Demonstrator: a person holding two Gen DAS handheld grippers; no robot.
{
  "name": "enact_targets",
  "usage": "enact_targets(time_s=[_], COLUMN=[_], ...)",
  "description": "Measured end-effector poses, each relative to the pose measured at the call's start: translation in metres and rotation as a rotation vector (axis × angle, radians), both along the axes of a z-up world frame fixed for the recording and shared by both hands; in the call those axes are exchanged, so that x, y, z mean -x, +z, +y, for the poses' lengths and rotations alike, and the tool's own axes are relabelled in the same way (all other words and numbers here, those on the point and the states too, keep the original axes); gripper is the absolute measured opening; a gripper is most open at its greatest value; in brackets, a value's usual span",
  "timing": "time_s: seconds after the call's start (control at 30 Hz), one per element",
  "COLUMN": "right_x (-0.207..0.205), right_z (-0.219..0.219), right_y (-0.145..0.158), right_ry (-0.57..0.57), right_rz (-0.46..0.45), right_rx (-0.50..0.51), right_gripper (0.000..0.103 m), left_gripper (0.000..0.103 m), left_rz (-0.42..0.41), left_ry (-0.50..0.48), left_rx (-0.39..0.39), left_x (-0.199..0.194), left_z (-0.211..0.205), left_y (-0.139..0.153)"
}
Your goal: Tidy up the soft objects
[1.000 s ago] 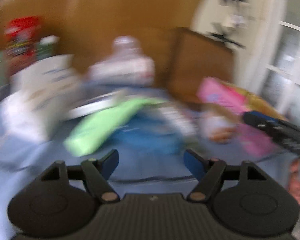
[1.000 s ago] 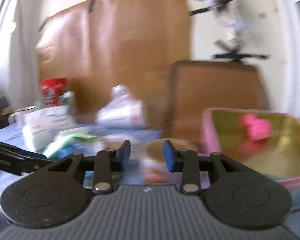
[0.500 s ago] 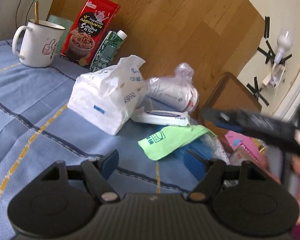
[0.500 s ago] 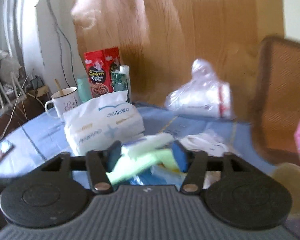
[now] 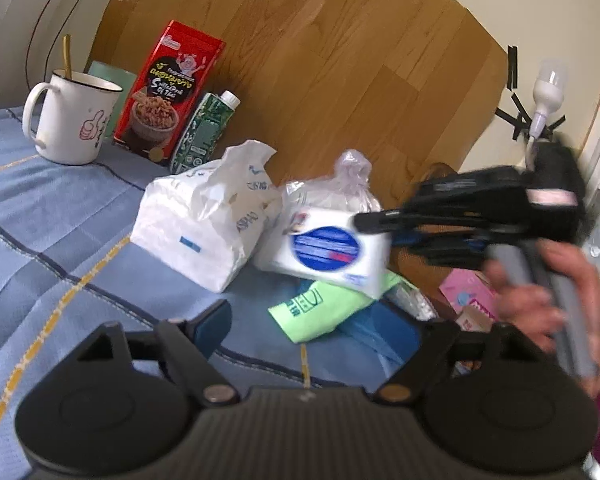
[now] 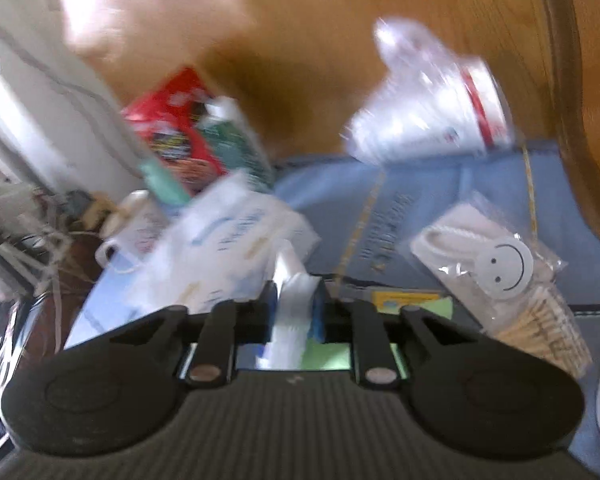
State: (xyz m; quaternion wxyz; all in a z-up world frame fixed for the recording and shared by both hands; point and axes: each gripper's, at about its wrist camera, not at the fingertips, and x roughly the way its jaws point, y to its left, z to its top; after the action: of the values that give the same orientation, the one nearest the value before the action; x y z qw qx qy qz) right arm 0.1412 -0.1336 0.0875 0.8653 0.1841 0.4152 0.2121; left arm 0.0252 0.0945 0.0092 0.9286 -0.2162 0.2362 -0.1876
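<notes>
The bench [image 5: 40, 216], under a blue cloth with yellow and dark stripes, carries a white tissue bag [image 5: 204, 224] left of centre, with a mug [image 5: 70, 118], a red snack pouch [image 5: 168, 92] and a green carton [image 5: 204, 132] along its far edge against a wood-grain board [image 5: 340, 60]. The left tool [image 5: 316, 324] hangs low over the near cloth, its jaws wide and opening, with nothing between them. The right tool [image 5: 380, 224], held by a hand [image 5: 540, 292], enters the left view from the right; its jaws are closing on a white wipes pack [image 5: 332, 248], pads pressing its right end. The pack is lifted clear of the bench, above a green cloth [image 5: 320, 308]; its long axis runs left to right, tilted, the blue oval label facing the camera. The right view shows the same grip from behind: the blue fingertips [image 6: 319, 312] pinch a white fold [image 6: 294, 312]. Only this view shows a clear packet with a smiley sticker [image 6: 504, 268] and cotton swabs at the right. A clear-wrapped white bundle [image 5: 340, 188] lies at the far side.
</notes>
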Motion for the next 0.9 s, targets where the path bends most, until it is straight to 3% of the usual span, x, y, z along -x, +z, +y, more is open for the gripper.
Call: enact_targets(time_s=[0.1, 0.17, 0.33, 0.47, 0.5, 0.53, 0.6, 0.67, 0.73, 0.8, 0.9], right_x=[0.047, 0.076, 0.129, 0.156, 0.161, 0.166, 0.181, 0.196, 0.209, 0.217, 0.222], right_z=[-0.008, -0.020, -0.064, -0.085, -0.090, -0.094, -0.095, -0.090, -0.079, -0.068, -0.052], right_y=[0.020, 0.021, -0.007, -0.028, -0.031, -0.034, -0.032, -0.028, -0.026, -0.028, -0.037], right_ry=[0.055, 0.081, 0.081, 0.005, -0.025, -0.057, -0.109, -0.086, -0.012, 0.048, 0.114], right_rz=[-0.100, -0.119, -0.025, 0.008, 0.004, -0.010, -0.074, -0.151, -0.200, -0.230, -0.246], right_rx=[-0.028, -0.066, -0.209, -0.227, -0.213, -0.185, -0.102, -0.026, 0.028, 0.079, 0.171], right_gripper=[0.019, 0.019, 0.019, 0.023, 0.028, 0.043, 0.060, 0.063, 0.073, 0.080, 0.082], left_gripper=[0.081, 0.081, 0.081, 0.081, 0.081, 0.081, 0.081, 0.081, 0.081, 0.081, 0.081], left_rz=[0.005, 0.013, 0.043, 0.055, 0.059, 0.062, 0.068, 0.069, 0.066, 0.072, 0.090], left_ry=[0.009, 0.011, -0.009, -0.042, -0.051, -0.063, -0.091, -0.111, -0.136, -0.179, -0.234], left_rx=[0.029, 0.045, 0.050, -0.006, -0.026, -0.047, -0.084, -0.114, -0.132, -0.124, -0.155], left_x=[0.000, 0.000, -0.002, -0.004, -0.004, -0.005, -0.005, -0.003, 0.001, 0.004, 0.006], left_z=[0.006, 0.009, 0.009, -0.001, -0.005, -0.009, -0.015, -0.021, -0.029, -0.037, -0.054], left_y=[-0.001, -0.001, -0.002, 0.000, 0.000, 0.001, 0.002, 0.004, 0.006, 0.009, 0.012])
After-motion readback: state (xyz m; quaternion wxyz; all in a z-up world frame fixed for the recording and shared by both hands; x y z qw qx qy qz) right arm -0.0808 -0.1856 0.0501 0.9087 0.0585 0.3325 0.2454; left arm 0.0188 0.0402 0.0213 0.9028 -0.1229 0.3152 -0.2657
